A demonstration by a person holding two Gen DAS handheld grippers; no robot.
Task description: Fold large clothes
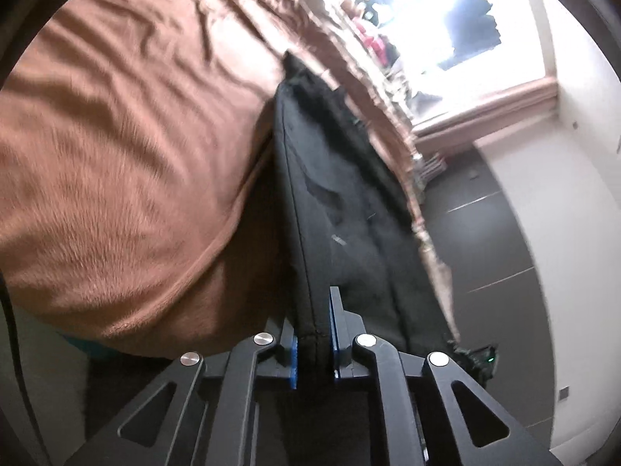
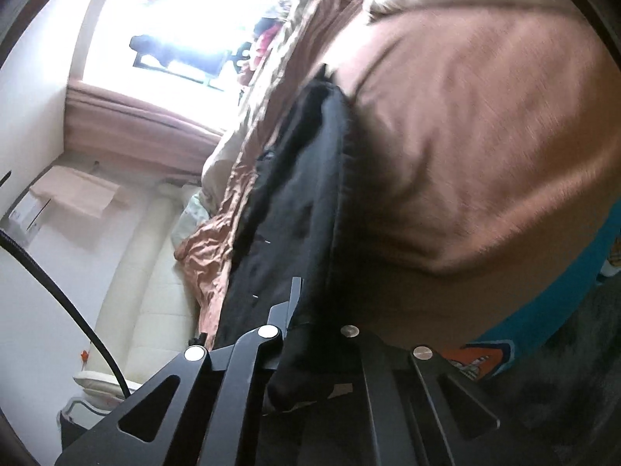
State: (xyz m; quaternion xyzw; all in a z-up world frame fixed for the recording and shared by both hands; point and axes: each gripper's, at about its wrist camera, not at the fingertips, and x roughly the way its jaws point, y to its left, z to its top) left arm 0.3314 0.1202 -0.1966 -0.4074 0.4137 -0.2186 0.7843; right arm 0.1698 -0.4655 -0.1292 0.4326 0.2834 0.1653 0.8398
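Note:
A large black garment (image 1: 341,178) is stretched away from my left gripper (image 1: 315,334), which is shut on its seamed edge between blue pads. It lies against a brown blanket (image 1: 128,136). In the right wrist view the same black garment (image 2: 295,202) runs up from my right gripper (image 2: 310,322), which is shut on a bunched edge of it; the right finger is hidden by cloth. The brown blanket (image 2: 465,136) bulges close to the right.
A bright window (image 1: 434,11) with a pink curtain (image 1: 496,105) is at the far side. Dark floor (image 1: 485,240) and a white wall lie to the right. A cream bed frame (image 2: 143,272), a black cable (image 2: 58,291) and teal printed cloth (image 2: 543,310) show in the right wrist view.

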